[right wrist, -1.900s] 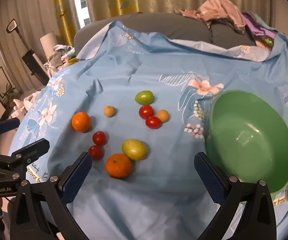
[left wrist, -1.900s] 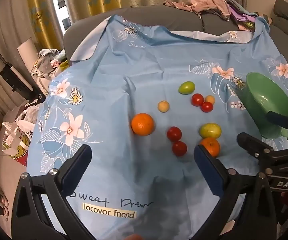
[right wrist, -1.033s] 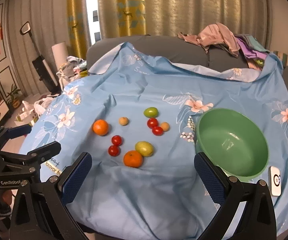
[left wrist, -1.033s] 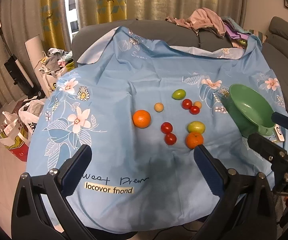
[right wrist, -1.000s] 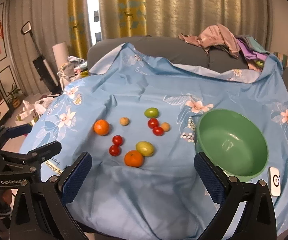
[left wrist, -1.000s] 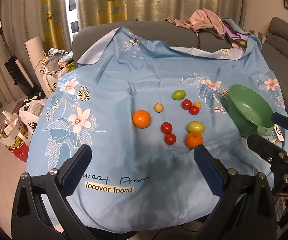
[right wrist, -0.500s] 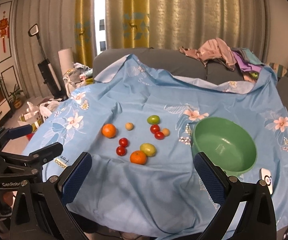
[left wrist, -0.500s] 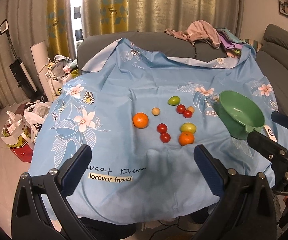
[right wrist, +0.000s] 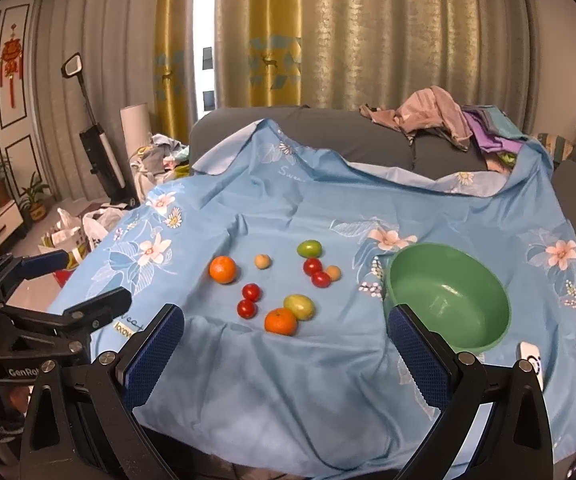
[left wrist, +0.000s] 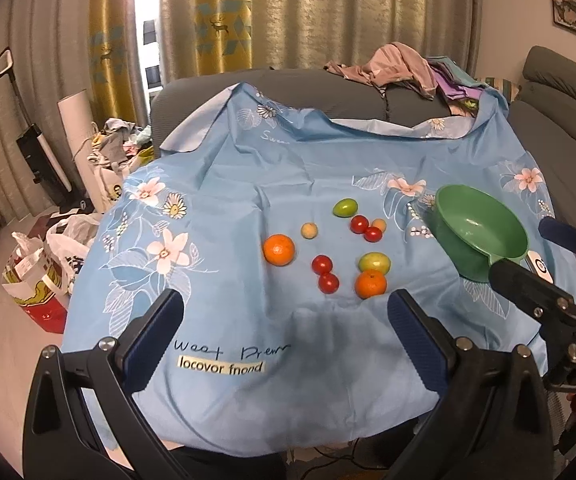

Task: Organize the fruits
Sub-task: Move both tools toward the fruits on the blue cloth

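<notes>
Several fruits lie loose on a blue flowered cloth: two oranges, several red tomatoes, a green fruit, a yellow-green fruit and two small tan fruits. An empty green bowl stands to their right. My left gripper is open and empty, held back from the table's near edge. My right gripper is open and empty, also held back, nearer the bowl. The fruits also show in the right wrist view.
A small white remote-like item lies by the bowl at the table's right front. A grey sofa with piled clothes stands behind. Bags and a vacuum are on the floor at left.
Both grippers have pulled back and up from the table, so the fruits and bowl look smaller and farther. Both stay open. Nothing on the cloth has moved.
</notes>
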### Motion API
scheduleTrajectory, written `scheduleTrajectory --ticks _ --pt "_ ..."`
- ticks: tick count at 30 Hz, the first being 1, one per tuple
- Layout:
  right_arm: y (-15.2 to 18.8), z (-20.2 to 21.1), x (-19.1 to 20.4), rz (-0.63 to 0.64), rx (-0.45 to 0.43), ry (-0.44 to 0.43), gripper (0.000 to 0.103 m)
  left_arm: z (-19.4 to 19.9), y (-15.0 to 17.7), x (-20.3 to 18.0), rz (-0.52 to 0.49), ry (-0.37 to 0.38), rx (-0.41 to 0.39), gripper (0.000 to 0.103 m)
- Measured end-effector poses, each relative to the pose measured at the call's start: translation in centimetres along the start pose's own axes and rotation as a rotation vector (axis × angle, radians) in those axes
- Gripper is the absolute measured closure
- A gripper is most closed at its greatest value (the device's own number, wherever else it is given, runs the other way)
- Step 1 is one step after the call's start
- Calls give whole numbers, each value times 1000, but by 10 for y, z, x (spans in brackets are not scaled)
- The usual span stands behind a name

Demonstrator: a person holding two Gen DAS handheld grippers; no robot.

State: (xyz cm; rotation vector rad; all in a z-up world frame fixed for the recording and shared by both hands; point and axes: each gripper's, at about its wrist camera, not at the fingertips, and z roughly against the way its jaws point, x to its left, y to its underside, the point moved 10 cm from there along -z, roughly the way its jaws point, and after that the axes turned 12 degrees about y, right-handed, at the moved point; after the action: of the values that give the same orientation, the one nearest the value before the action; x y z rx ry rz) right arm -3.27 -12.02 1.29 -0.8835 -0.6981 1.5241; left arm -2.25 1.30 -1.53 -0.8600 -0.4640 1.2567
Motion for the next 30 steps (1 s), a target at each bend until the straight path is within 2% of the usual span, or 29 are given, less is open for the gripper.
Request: scheduleTrajectory --ticks 8,16,30 --pt "-20 -24 -10 -15 23 10 0 -21 -21 10 -22 -10 22 1" --pt "-17 -47 -14 -24 72 9 0 -36 -24 13 -32 7 49 1" --pt "-18 -50 -15 -28 80 8 0 -42 -32 8 -47 13 54 1"
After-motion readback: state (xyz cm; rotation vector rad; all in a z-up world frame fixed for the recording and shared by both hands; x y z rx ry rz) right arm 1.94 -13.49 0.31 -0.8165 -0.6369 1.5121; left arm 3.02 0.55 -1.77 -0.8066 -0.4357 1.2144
